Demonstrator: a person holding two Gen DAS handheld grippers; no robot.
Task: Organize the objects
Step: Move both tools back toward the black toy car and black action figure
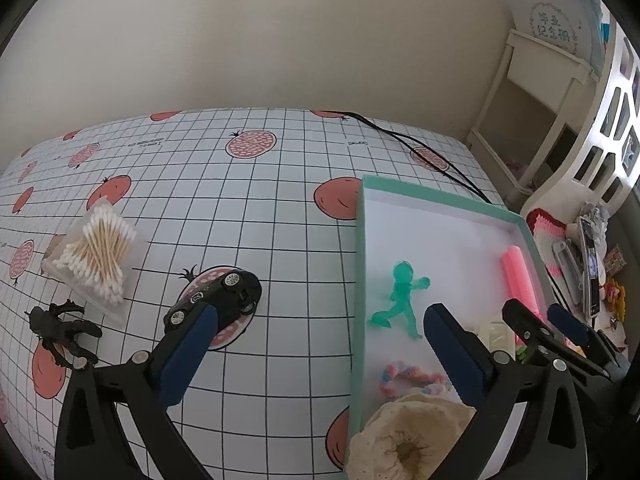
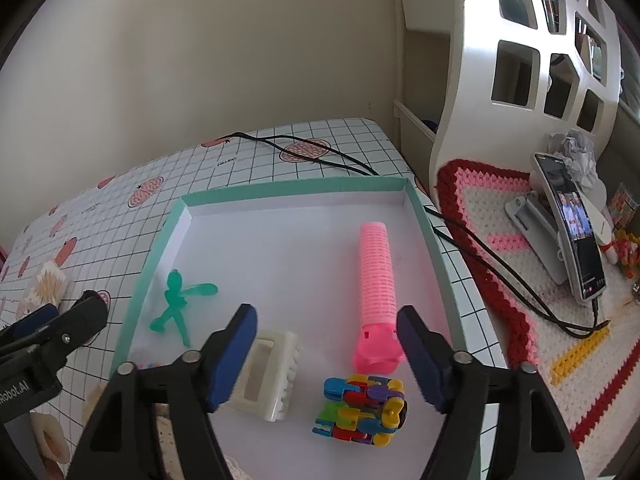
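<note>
My left gripper (image 1: 320, 344) is open, one finger beside a black toy car (image 1: 216, 298) on the tablecloth, the other over a teal-rimmed tray (image 1: 358, 260). In the tray lie a green figure (image 1: 400, 300), a pink roller (image 1: 520, 280), a pastel bracelet (image 1: 412, 380) and a cream scrunchie (image 1: 408, 436). My right gripper (image 2: 328, 336) stands open above the tray (image 2: 296, 188), nothing pressed between its pads. Below it sits a multicolour block toy (image 2: 360, 408), with a cream comb (image 2: 268, 376) by its left finger and the pink roller (image 2: 376, 280) by its right. The green figure (image 2: 176, 300) lies further left.
A box of cotton swabs (image 1: 96, 256) and a black insect toy (image 1: 60, 328) lie left of the car. A black cable (image 2: 480, 248) runs past the tray's far right corner to a phone on a stand (image 2: 576, 232) on a crochet mat (image 2: 500, 208). A white shelf stands behind.
</note>
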